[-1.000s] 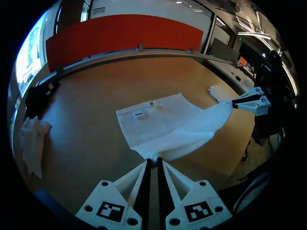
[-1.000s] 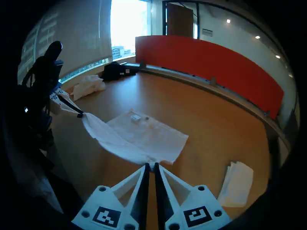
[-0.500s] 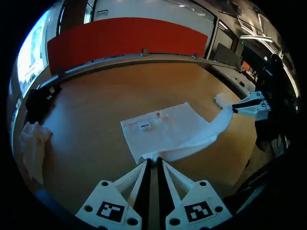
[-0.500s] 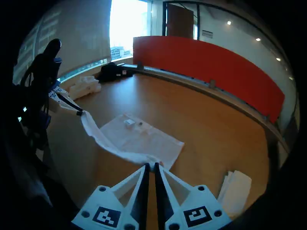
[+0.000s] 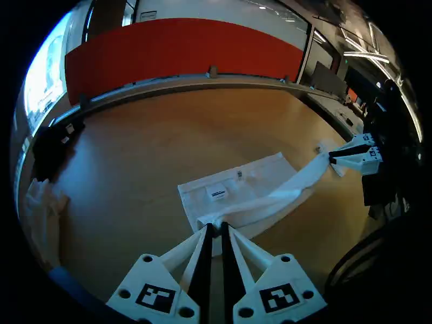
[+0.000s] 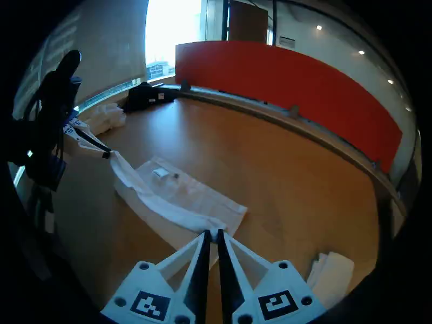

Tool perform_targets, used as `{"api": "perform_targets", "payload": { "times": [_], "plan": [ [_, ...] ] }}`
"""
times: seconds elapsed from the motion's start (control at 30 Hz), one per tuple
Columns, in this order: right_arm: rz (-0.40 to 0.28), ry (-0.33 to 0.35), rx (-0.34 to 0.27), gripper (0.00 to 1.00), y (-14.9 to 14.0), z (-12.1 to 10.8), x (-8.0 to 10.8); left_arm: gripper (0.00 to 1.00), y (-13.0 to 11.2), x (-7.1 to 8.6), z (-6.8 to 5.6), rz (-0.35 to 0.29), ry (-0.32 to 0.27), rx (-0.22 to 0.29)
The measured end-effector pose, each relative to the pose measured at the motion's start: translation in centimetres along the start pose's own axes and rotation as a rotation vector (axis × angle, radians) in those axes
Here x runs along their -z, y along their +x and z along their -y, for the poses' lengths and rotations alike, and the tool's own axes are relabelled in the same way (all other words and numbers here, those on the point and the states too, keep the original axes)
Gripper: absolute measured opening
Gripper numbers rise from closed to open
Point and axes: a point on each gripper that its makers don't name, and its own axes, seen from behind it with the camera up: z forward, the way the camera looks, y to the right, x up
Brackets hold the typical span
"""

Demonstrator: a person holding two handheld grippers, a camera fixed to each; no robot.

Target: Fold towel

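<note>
Wooden table [image 5: 135,156], red partition [image 5: 178,48] behind. Left gripper [image 5: 216,231] pinched tight on one corner of the white towel [image 5: 254,178]. Right gripper [image 6: 212,233] clamps another corner (lifted edge strung between). The rest lies flat beyond the fingertips.

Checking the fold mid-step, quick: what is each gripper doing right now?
Left gripper: closed, fingers pinching one corner of the white towel.
Right gripper: closed, fingers pinching another corner of the same towel.
</note>
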Motion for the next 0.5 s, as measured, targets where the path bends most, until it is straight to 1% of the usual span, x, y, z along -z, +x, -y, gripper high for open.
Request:
{"api": "perform_targets", "payload": {
  "times": [0.23, 0.5],
  "plan": [
    [0.025, 0.0, -0.014, 0.1, -0.5, -0.4, -1.8, 0.12, -0.6, -2.0, 0.7, 0.036, 0.003, -0.006],
    [0.052, -0.002, -0.037, 0.1, -1.2, -1.1, -3.8, 0.12, -1.1, -4.3, 1.7, 0.066, 0.011, 0.007]
  ]
}}
